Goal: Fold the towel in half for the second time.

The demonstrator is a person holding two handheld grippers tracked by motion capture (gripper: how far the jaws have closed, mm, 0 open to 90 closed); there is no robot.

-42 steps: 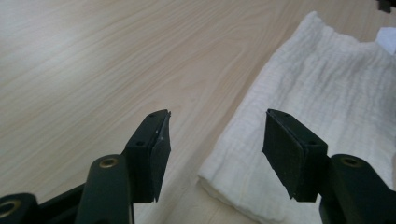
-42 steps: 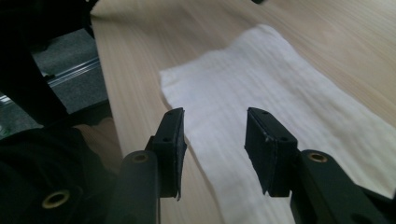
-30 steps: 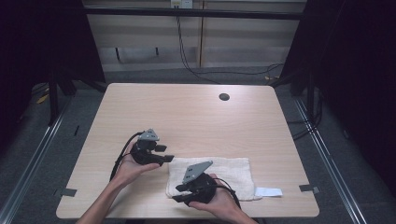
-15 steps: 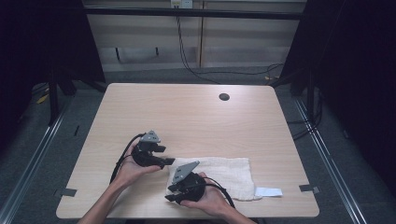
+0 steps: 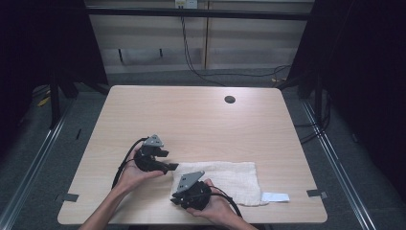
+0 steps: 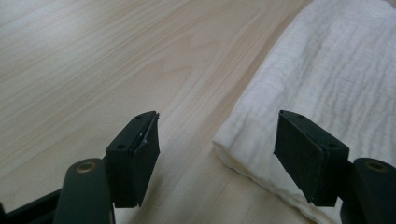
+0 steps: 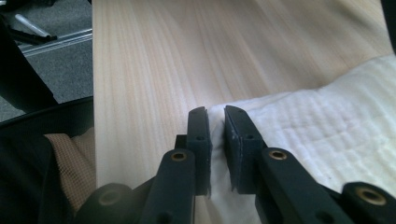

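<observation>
The right gripper (image 7: 215, 140) has just been closing, its jaws pinching the near-left edge of the white towel (image 5: 230, 179). The left gripper (image 6: 224, 154) stands wide open, holding nothing, straddling the towel's far-left corner on the table (image 5: 191, 115).

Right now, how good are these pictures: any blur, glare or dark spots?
High view: table evenly lit, surroundings almost black. Left gripper view: jaws crisp, towel soft toward the top, pale sheen on the wood. Right gripper view: towel weave clear near the jaws, a bright streak of glare on the far wood.
</observation>
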